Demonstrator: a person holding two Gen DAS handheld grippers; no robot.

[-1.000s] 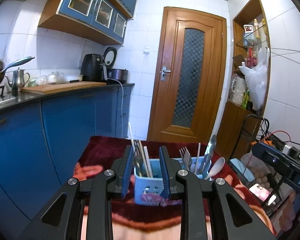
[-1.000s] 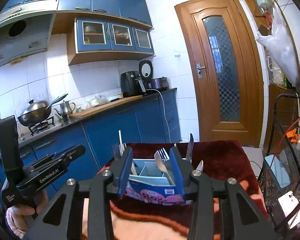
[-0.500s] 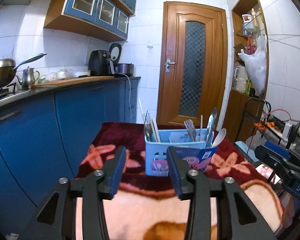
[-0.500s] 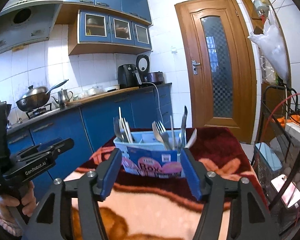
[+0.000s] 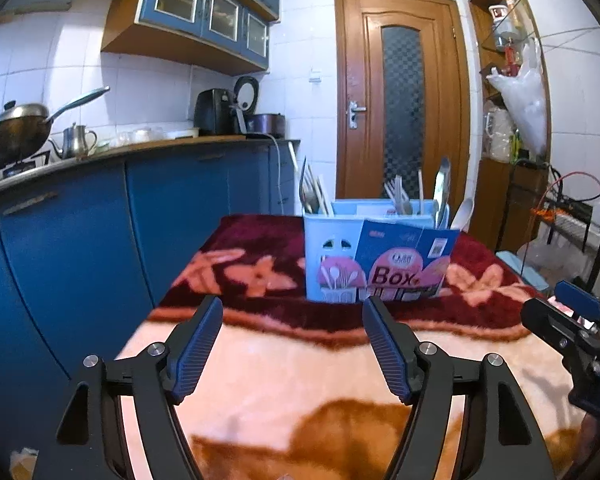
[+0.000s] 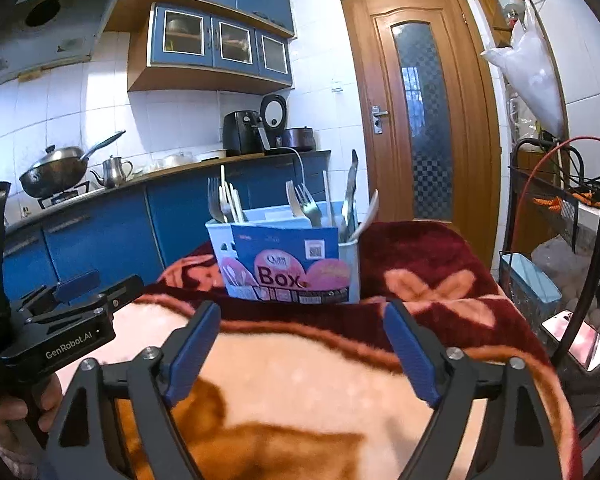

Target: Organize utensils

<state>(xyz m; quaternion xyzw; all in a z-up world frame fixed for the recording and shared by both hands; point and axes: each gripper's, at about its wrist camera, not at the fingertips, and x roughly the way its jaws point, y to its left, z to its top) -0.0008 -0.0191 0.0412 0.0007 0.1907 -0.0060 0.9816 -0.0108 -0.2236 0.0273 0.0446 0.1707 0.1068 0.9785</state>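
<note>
Both grippers, the left gripper [image 5: 292,312] and right gripper [image 6: 302,320], are opening their jaws, nothing between them. Beyond the fingertips, apart from them, the utensil box [image 5: 376,256] is standing upright on the blanket [image 5: 300,380], holding forks [image 6: 306,202] and other cutlery.

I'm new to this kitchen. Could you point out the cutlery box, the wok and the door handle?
Cutlery box [image 6: 296,272], right wrist view, on its printed front.
Wok [image 5: 14,132], left wrist view, on its metal bowl.
Door handle [image 6: 378,113], right wrist view, on the lever.

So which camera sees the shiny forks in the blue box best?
The right wrist view: the forks stand clear, tines easy to see, above the blue box. In the left wrist view the forks look smaller and blurrier.
</note>
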